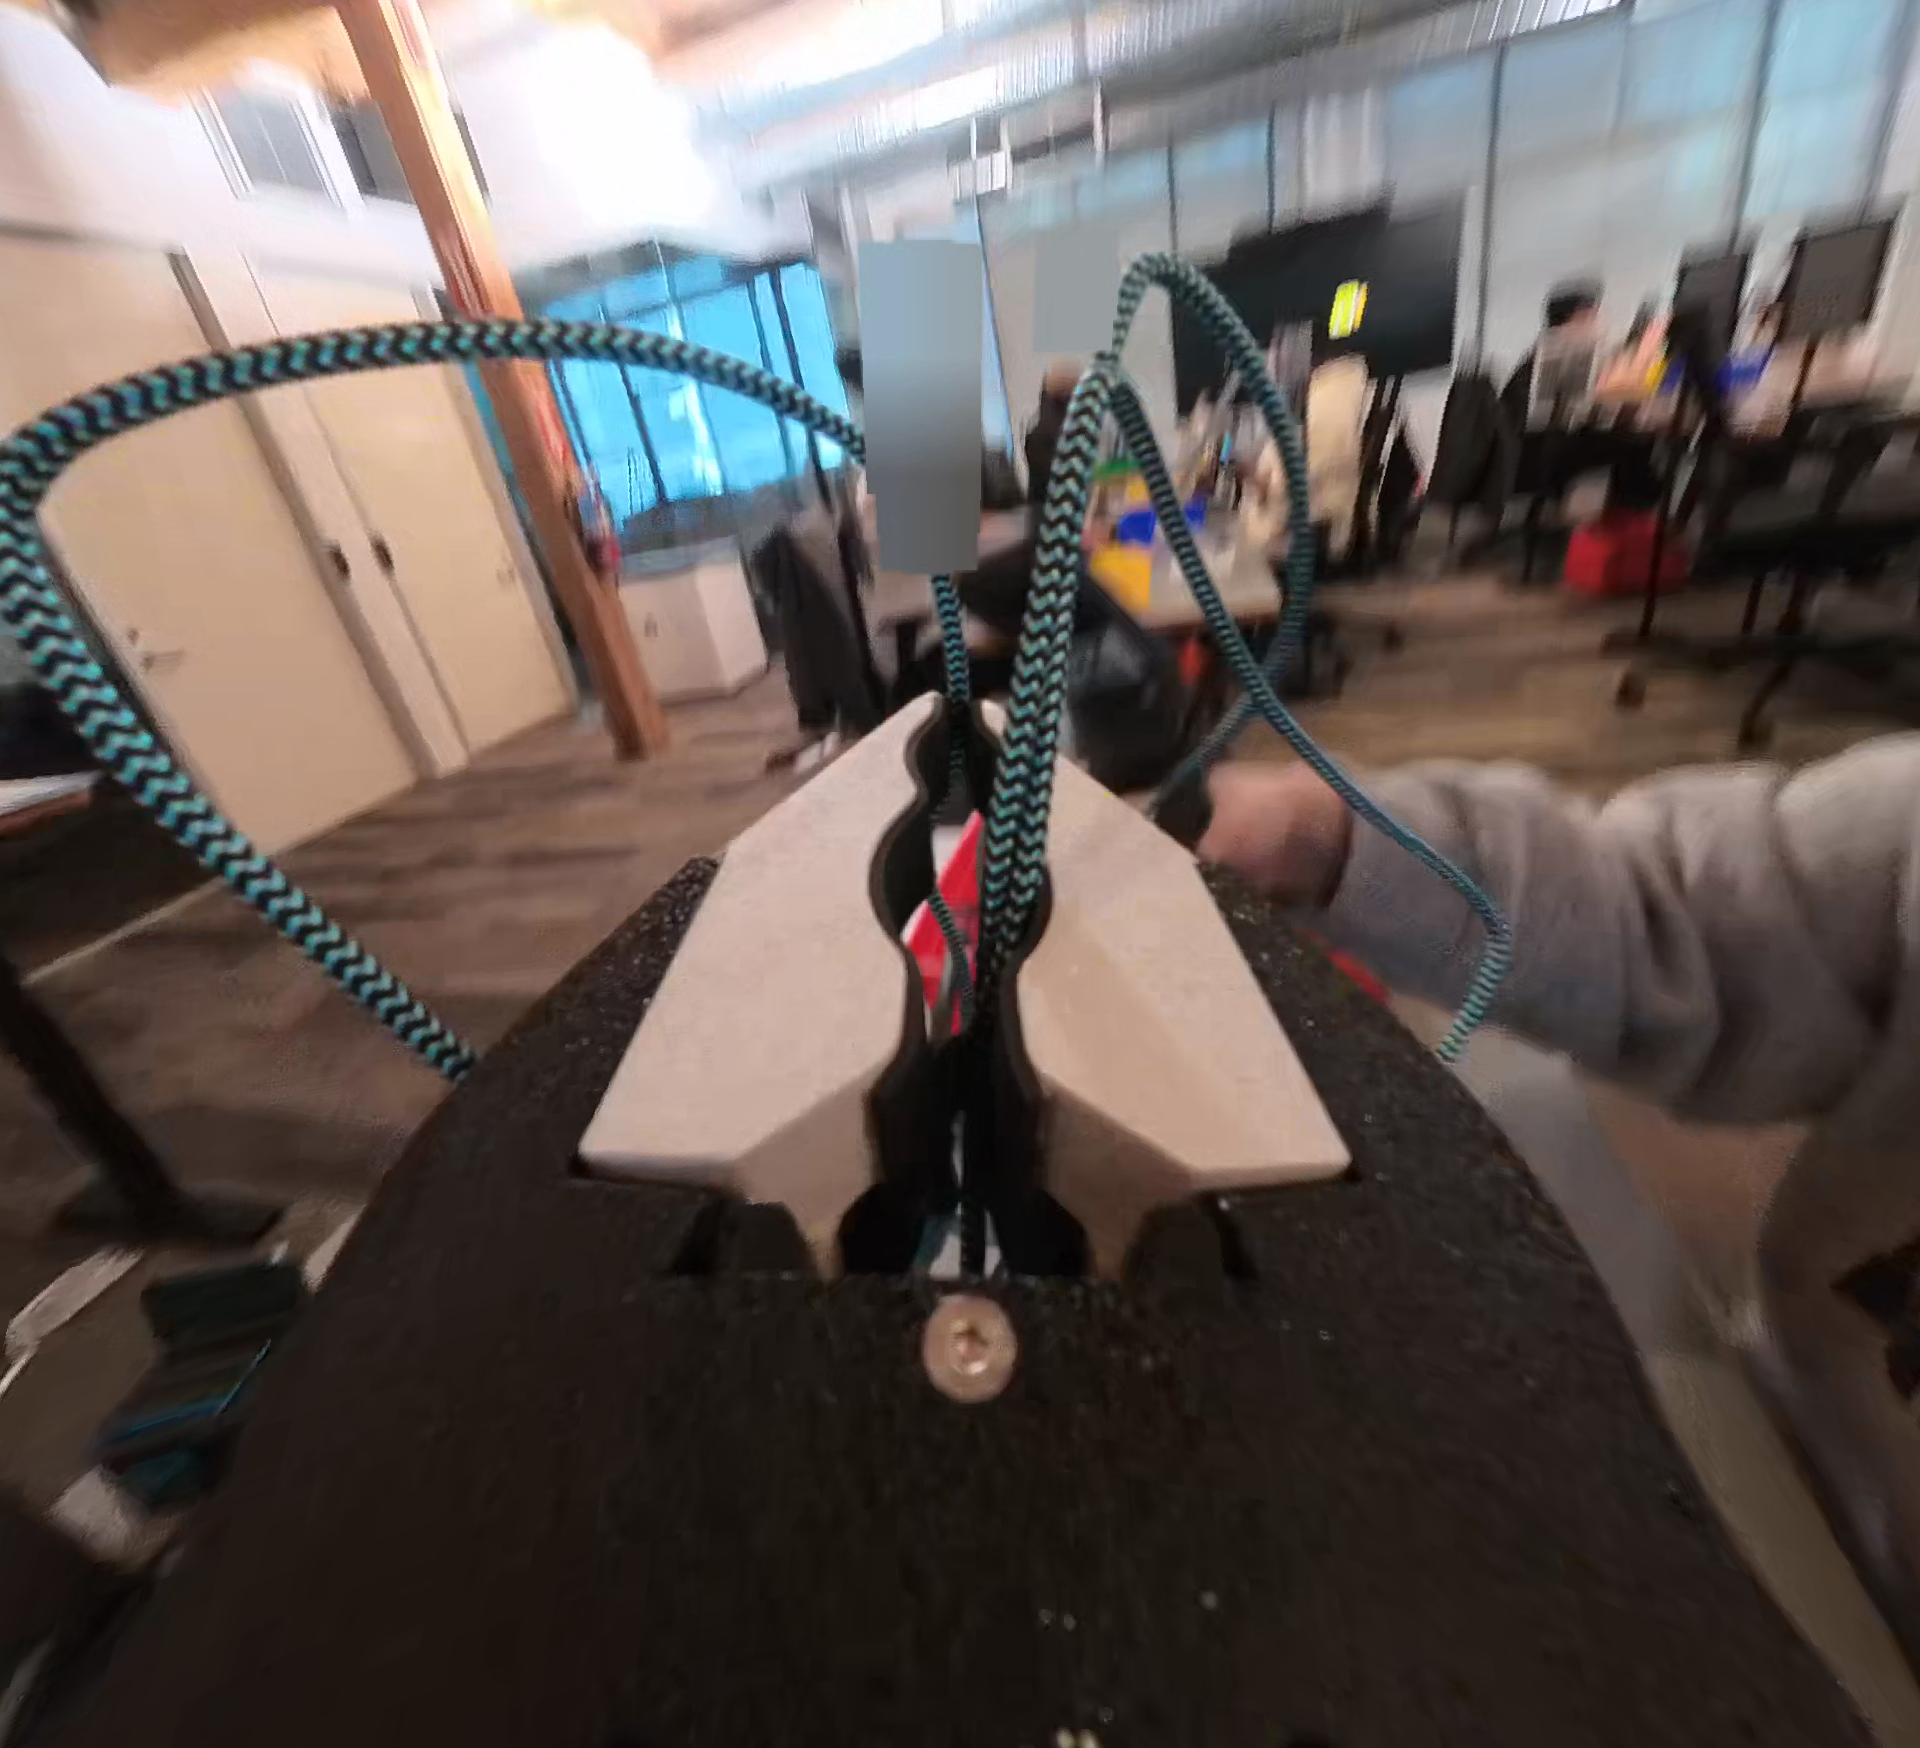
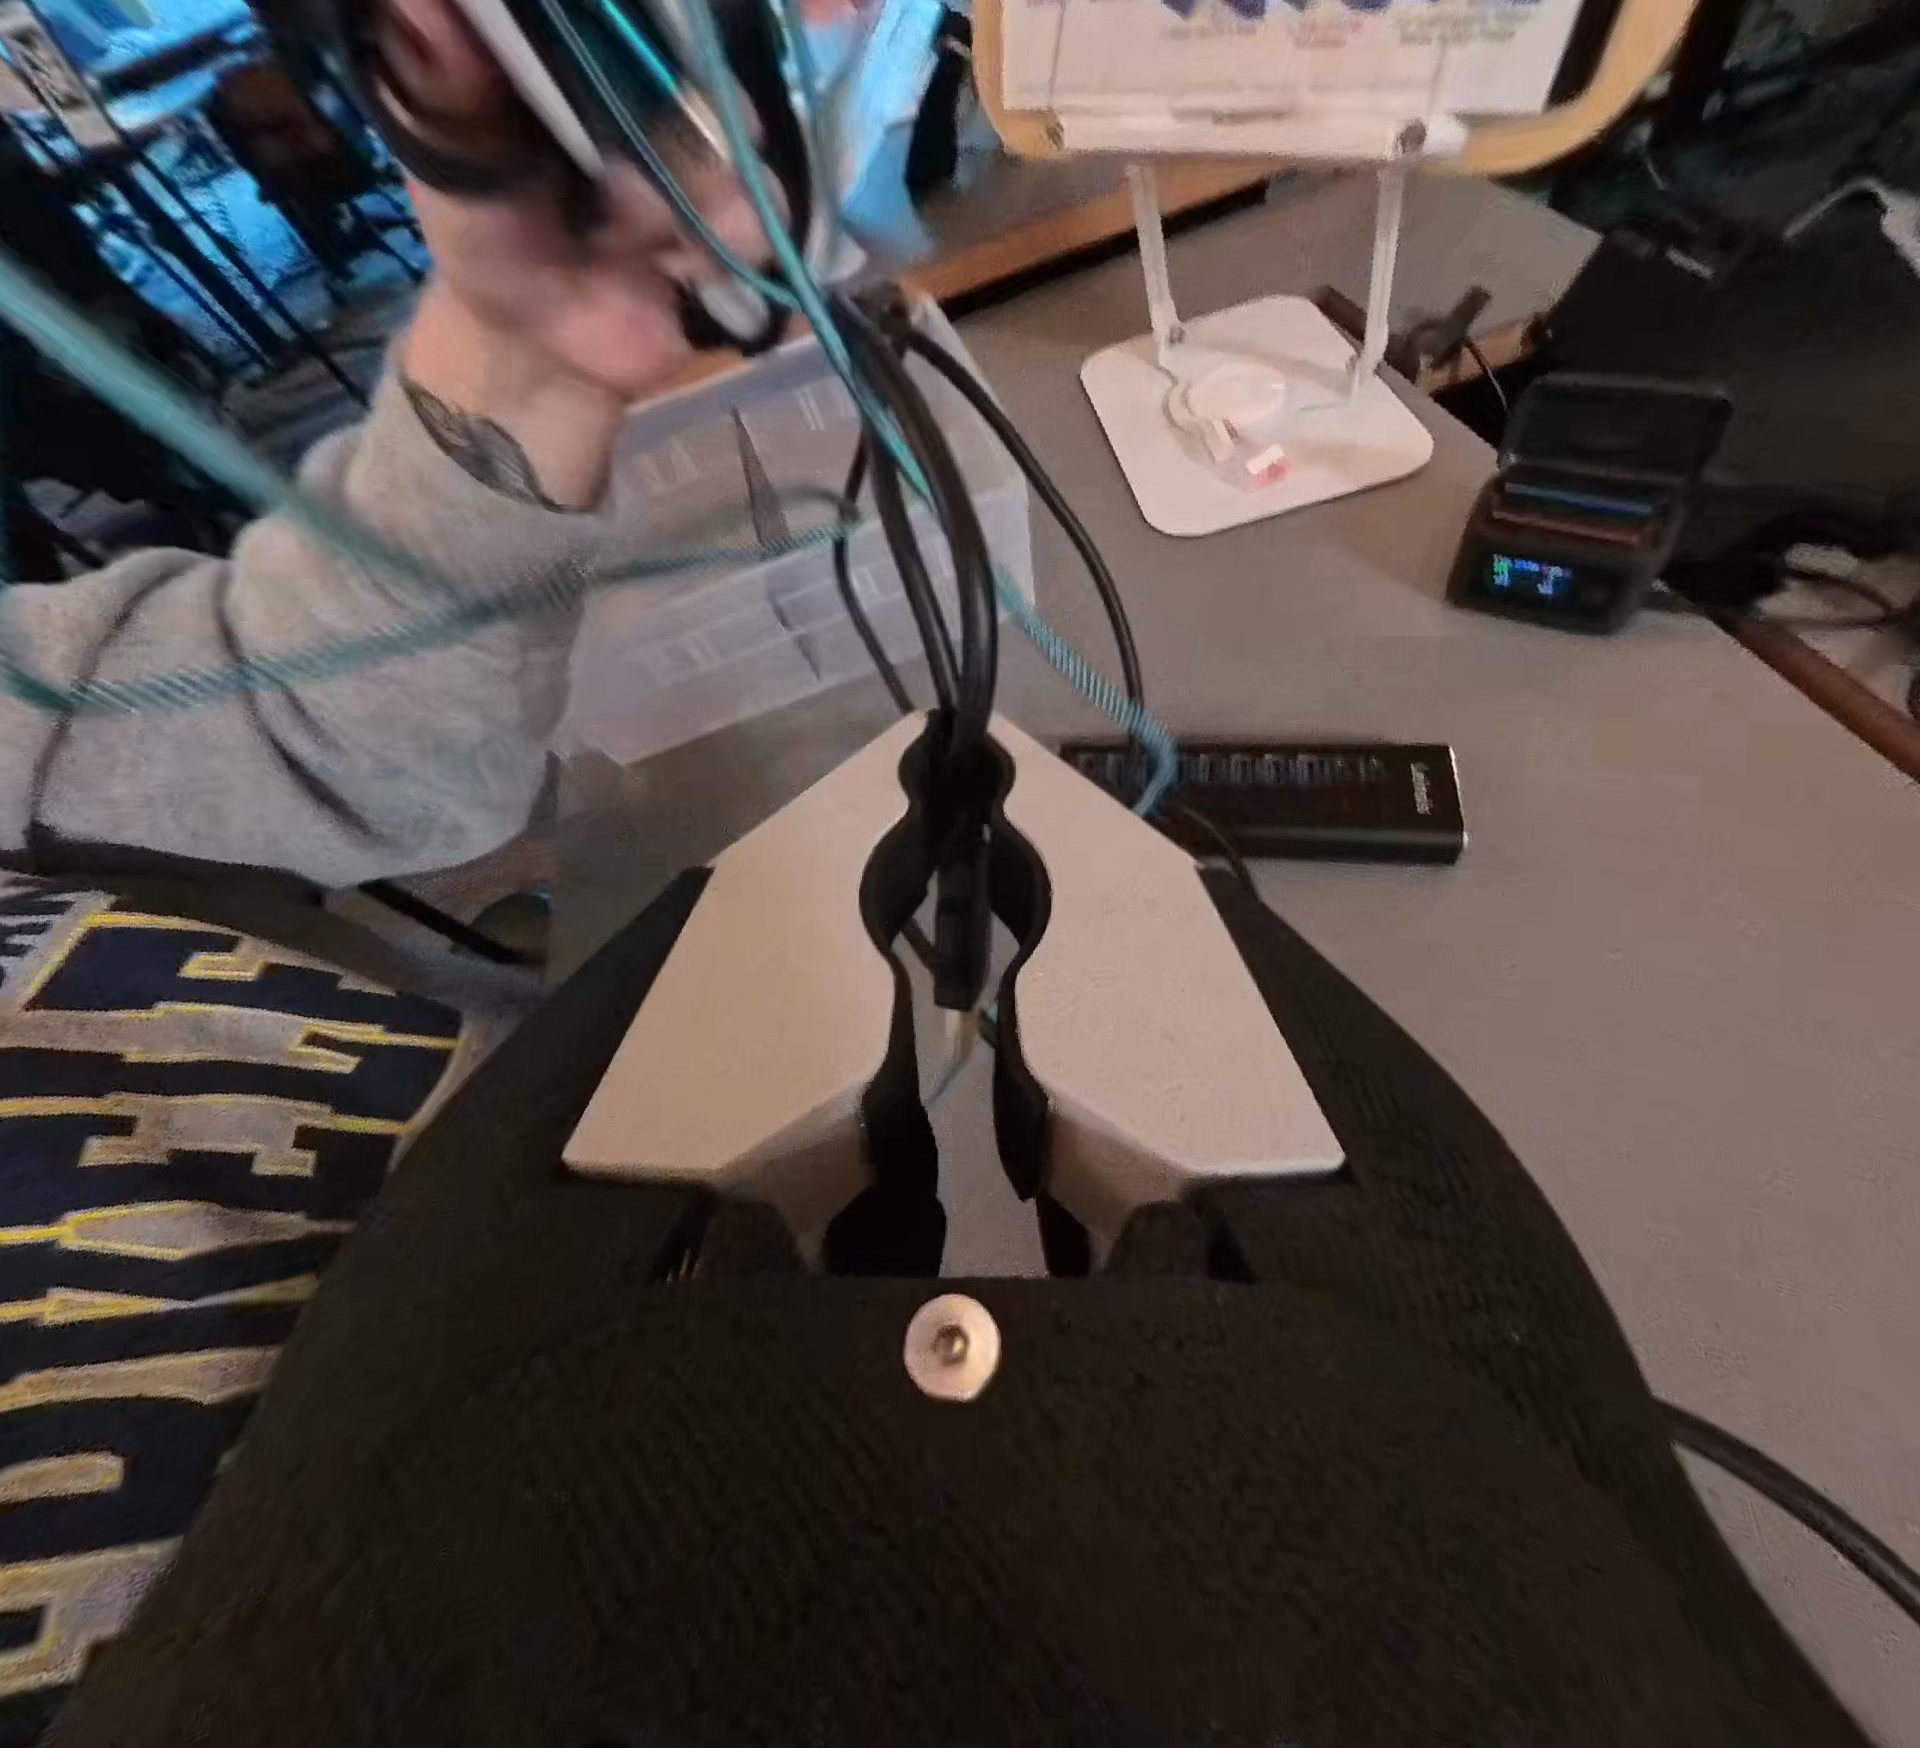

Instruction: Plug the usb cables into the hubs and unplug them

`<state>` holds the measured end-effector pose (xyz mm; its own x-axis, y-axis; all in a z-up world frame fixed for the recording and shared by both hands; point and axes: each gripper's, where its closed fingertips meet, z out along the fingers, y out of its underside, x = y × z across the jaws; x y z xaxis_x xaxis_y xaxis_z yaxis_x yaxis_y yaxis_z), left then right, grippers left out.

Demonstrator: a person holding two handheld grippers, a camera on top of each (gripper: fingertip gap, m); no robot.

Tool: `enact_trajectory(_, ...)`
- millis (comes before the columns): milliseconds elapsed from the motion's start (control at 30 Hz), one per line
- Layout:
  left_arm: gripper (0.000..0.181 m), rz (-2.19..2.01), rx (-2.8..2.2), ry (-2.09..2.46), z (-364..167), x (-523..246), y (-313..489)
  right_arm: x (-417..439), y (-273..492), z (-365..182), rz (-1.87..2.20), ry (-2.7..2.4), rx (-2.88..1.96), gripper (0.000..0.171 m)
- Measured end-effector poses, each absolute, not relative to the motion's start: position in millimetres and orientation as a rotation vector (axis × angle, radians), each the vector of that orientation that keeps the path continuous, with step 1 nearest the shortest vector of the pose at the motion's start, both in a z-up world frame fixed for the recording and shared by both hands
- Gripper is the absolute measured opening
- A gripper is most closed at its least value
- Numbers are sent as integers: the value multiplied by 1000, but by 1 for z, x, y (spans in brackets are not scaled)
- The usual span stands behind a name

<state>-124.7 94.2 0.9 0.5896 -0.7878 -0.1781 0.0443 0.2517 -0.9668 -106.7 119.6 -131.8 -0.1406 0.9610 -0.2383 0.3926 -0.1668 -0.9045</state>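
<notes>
A teal-and-black zigzag weave is shown on the cable (image 1: 1023, 711); the hub (image 2: 1288, 799) is black, the sleeve (image 1: 1621, 919) grey.

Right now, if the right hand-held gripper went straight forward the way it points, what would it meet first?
Probably the black USB hub lying on the grey table, just past the tips of the right hand-held gripper, which is shut on black cables. Depth is unclear, so it might pass above it.
</notes>
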Motion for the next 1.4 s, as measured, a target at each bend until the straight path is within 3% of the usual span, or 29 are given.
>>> enact_trajectory(300,0,-589,-1038,703,73,-158,67,-109,141,-192,1303,-1458,-1743,1)
enact_trajectory(500,0,-555,-866,619,169,-190,39,-109,152,-254,1164,-1492,-1942,1)
enact_trajectory(833,0,-363,-818,605,297,-200,19,-109,165,-307,964,-1448,-2139,1)
enact_trajectory(900,0,-343,-873,630,304,-191,27,-111,166,-293,1008,-1394,-2100,2)
enact_trajectory(967,0,-340,-955,671,301,-178,37,-108,165,-263,1032,-1342,-2037,27)
enact_trajectory(1033,0,-334,-1011,718,291,-162,44,-98,163,-218,1051,-1294,-1901,41)
enact_trajectory(1233,0,-458,-1163,895,230,-111,55,-32,154,-64,1111,-1156,-1446,61)
enact_trajectory(1400,0,-563,-1272,1031,171,-81,66,-3,113,18,1233,-1267,-1095,83)
